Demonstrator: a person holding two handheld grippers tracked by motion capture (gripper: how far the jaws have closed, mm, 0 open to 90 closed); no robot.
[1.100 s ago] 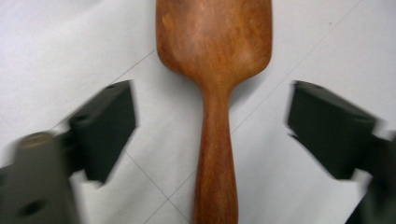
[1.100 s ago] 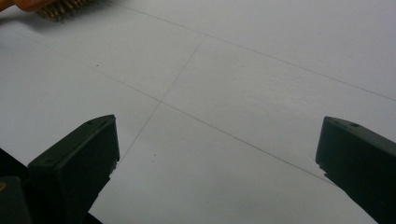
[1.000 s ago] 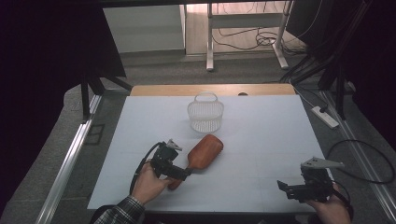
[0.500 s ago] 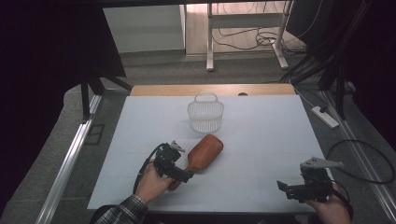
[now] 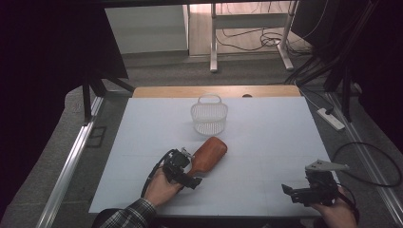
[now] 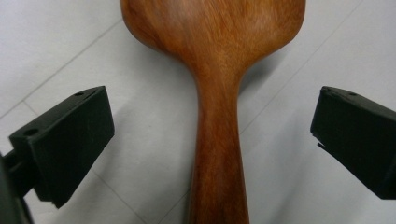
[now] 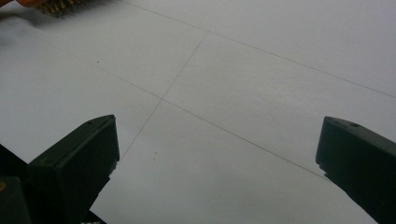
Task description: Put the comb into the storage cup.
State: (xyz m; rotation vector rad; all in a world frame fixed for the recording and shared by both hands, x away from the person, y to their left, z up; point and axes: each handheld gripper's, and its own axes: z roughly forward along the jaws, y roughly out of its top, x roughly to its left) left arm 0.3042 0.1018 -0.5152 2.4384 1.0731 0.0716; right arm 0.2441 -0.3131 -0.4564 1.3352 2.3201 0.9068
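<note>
A brown wooden brush lies flat on the white table, its handle pointing toward the person. My left gripper is open, one jaw on each side of the handle and neither touching it. In the left gripper view the brush runs up the middle between the jaws of the left gripper. My right gripper is open near the front right edge, over bare table. The right gripper has nothing between its jaws, and the brush bristles show at top left.
A white wire basket with a handle stands upright behind the brush, near the table's far side. A power strip and cables lie on the floor to the right. Metal rails run along the left.
My left gripper has edged slightly forward along the brush handle. The brush and the right gripper have stayed put.
</note>
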